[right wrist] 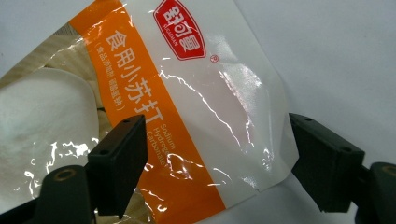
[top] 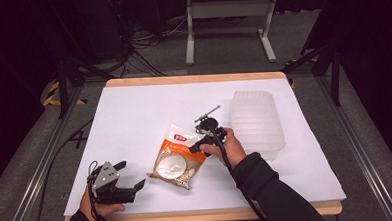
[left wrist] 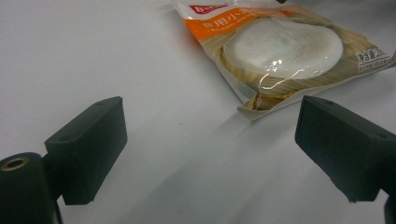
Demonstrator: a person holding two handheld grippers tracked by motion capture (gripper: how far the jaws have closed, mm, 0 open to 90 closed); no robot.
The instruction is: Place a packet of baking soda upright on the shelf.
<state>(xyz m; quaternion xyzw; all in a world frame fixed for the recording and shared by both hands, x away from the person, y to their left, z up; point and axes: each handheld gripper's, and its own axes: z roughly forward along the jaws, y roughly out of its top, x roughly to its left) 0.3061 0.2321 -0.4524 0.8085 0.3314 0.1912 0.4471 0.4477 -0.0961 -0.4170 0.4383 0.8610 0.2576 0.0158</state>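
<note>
We work over a white table [top: 134,118], its wooden edge showing front and back, with a clear ribbed plastic tub [top: 257,122] standing toward its right side. The next thing down in size is the packet of baking soda [top: 177,157], lying flat near the middle of the table, just left of the tub and apart from it. We judge it light and soft, a glossy film pouch with loose powder that will slump toward one end when lifted; the film looks slippery, so the flat sealed top edge is the best place to pinch, not the bulging middle. Our right gripper [right wrist: 212,161] sits over that top corner, its jaws spread wide on either side of the packet's edge, the pads not yet pressing. Our left gripper [left wrist: 210,144] rests at the front left of the table, wide open and empty, the packet's lower corner just beyond it. The high view gives the tub and layout; the right gripper view alone gives the printed label and the creased corner.
</note>
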